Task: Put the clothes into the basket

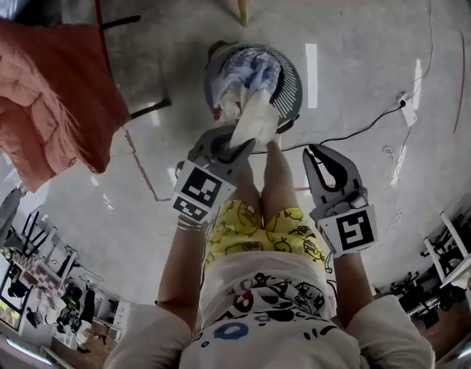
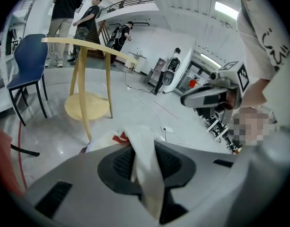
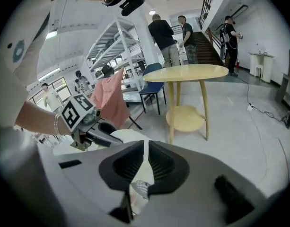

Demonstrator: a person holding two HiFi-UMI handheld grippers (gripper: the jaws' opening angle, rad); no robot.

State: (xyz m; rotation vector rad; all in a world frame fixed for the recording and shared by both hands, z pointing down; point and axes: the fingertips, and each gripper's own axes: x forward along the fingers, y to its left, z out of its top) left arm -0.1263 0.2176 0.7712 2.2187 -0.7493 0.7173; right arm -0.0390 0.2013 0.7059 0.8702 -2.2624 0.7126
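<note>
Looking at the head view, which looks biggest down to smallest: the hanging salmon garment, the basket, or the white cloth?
1. salmon garment
2. basket
3. white cloth
The garment likely hangs nearer the camera, so true sizes are unsure.

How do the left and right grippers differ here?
The left gripper is clamped on a white cloth that trails to the basket; the right gripper is shut on nothing. The left is at the basket's rim; the right is beside it, over floor. Both point downward.

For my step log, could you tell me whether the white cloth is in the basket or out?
Partly in, it seems: the cloth, clamped in the left gripper, reaches into the basket, onto the clothes inside.
</note>
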